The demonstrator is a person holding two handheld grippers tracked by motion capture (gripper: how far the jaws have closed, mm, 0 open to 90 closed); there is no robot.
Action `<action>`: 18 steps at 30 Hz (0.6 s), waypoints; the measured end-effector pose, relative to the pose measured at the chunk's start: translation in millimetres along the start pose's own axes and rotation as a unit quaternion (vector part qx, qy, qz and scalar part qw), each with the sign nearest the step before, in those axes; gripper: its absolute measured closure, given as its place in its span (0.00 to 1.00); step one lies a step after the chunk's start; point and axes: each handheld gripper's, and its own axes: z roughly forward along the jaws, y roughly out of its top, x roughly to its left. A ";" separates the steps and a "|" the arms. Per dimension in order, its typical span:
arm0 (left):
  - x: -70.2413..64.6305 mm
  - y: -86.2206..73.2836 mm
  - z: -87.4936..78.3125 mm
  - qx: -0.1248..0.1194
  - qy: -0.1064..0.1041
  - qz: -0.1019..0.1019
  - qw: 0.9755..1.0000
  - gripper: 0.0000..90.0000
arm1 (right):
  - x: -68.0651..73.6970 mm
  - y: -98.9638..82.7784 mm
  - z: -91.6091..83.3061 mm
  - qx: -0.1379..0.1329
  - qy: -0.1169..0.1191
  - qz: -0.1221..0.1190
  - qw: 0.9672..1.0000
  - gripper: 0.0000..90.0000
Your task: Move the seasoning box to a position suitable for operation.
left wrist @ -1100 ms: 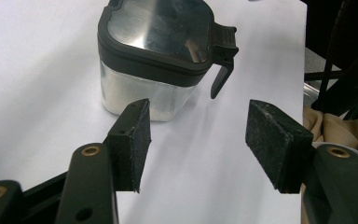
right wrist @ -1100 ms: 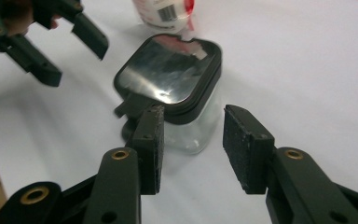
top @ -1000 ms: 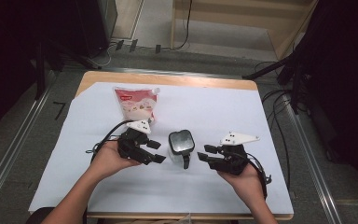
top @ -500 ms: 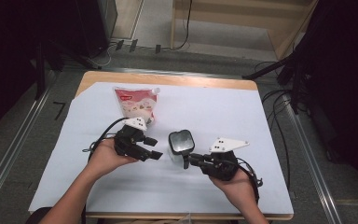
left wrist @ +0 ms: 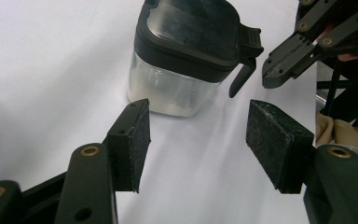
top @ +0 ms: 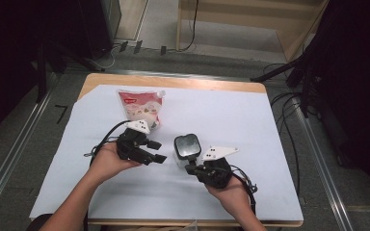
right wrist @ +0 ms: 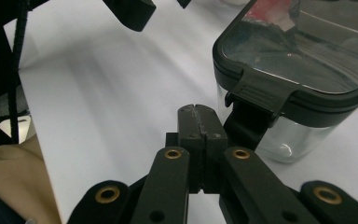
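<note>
A clear square jar [top: 187,146] with a black lid stands on the white sheet [top: 250,125], its latch tab [right wrist: 256,100] hanging down one side. My right gripper [top: 189,168] lies just in front of the jar. Its jaws have just been closing and now meet with nothing between them [right wrist: 198,116], the tips right beside the latch tab. My left gripper [top: 158,151] is left of the jar and aimed at it. Its jaws stand open and empty [left wrist: 200,140], a short way from the jar [left wrist: 186,60]. The right gripper's closed jaws [left wrist: 289,60] hover beside the latch.
A red and white pouch [top: 141,107] lies flat on the sheet behind the left gripper. The wooden table [top: 173,81] ends just beyond the sheet. Cables [top: 289,115] hang off its right side, and metal rails [top: 14,154] run along the floor.
My right gripper has moved left and a little down to the jar's front, and its jaws have come together. The left gripper and the jar have stayed put.
</note>
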 end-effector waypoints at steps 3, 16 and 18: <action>1.2 -0.1 -0.2 0.002 -0.001 -0.005 1.000 0.46 | -2.6 -0.5 6.4 0.007 -0.003 -0.001 1.000 1.00; 1.1 -1.2 0.4 0.001 0.001 0.002 1.000 0.45 | -5.3 -0.9 6.2 0.012 -0.007 -0.003 1.000 1.00; 0.4 -1.7 1.3 -0.003 0.001 0.004 1.000 0.45 | -6.0 -1.0 5.0 0.015 -0.007 0.003 1.000 1.00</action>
